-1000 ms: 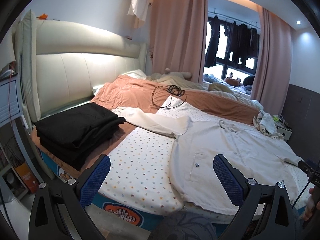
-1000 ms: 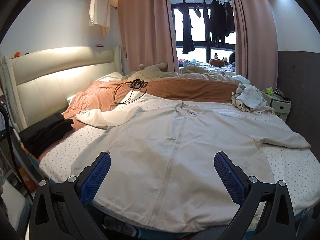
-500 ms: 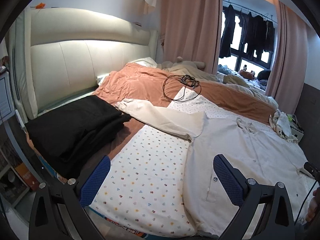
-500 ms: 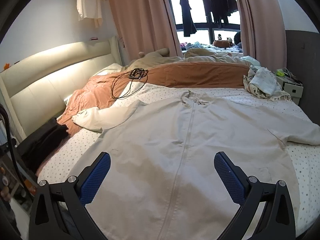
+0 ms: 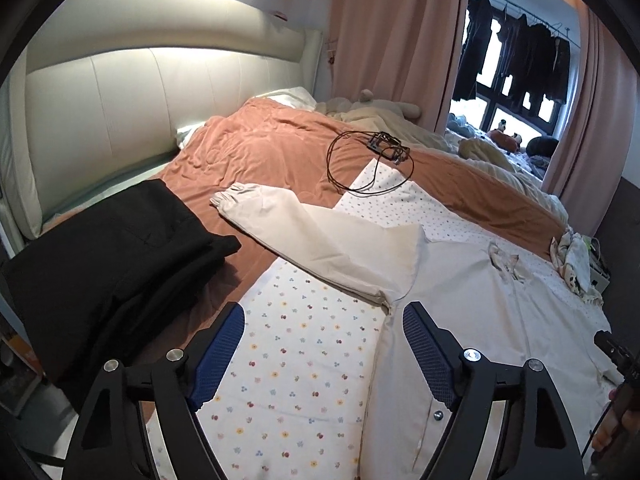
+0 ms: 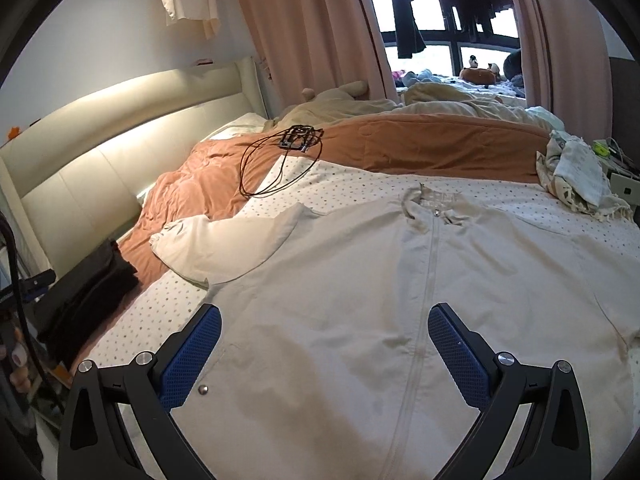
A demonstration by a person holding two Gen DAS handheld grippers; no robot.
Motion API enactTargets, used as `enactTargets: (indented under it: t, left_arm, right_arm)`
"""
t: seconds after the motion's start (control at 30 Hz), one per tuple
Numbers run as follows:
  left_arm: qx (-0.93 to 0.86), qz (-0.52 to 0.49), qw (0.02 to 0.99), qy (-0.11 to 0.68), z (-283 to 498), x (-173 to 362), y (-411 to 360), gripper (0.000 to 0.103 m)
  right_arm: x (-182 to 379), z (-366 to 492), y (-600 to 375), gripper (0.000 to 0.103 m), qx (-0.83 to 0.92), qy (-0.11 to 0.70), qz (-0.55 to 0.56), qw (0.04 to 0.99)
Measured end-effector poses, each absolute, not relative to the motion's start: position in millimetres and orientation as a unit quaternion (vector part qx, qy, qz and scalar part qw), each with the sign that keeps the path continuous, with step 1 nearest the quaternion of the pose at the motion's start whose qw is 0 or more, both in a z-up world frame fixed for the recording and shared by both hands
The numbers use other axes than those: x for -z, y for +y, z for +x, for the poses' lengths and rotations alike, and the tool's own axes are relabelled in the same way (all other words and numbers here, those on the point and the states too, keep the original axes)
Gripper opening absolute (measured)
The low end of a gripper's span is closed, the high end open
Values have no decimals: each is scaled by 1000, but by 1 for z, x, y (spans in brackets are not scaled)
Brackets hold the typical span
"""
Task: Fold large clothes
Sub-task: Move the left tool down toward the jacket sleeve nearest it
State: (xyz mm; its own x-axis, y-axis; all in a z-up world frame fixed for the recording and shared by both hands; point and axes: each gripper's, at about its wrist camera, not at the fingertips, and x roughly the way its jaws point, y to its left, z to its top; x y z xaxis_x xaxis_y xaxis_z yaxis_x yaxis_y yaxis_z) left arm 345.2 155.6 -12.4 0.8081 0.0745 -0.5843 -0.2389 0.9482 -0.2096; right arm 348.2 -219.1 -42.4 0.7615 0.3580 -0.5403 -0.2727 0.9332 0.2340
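A large beige zip-front jacket [image 6: 400, 300] lies spread flat, front up, on the dotted bed sheet [image 5: 304, 356]. Its left sleeve [image 5: 320, 240] stretches out toward the headboard. My left gripper [image 5: 324, 320] hovers over the sheet just short of the jacket's armpit seam; its jaws are closing and nothing is between them. My right gripper [image 6: 325, 322] stands open above the jacket's lower front, left of the zip, and holds nothing.
A stack of folded black clothes [image 5: 108, 276] sits at the bed's left corner. A black cable coil [image 5: 368, 160] lies on the orange blanket [image 5: 260, 152]. Crumpled cloth [image 6: 580, 176] is at the far right by a nightstand. A padded headboard [image 5: 120, 92] runs along the left.
Both grippers have moved forward over the bed toward the jacket, which now looks larger. The left gripper's fingers have come closer together.
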Motion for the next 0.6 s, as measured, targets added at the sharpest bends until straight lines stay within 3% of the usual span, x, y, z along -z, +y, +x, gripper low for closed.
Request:
enactTargets:
  t: [0.43, 0.6]
  left_arm:
    - [-68, -162, 915, 364, 472, 39, 185, 73]
    - [-87, -176, 893, 405, 518, 70, 204, 62]
  right_arm:
    - [53, 450, -173, 100, -200, 328, 90, 919]
    - [64, 477, -159, 99, -210, 331, 92, 915]
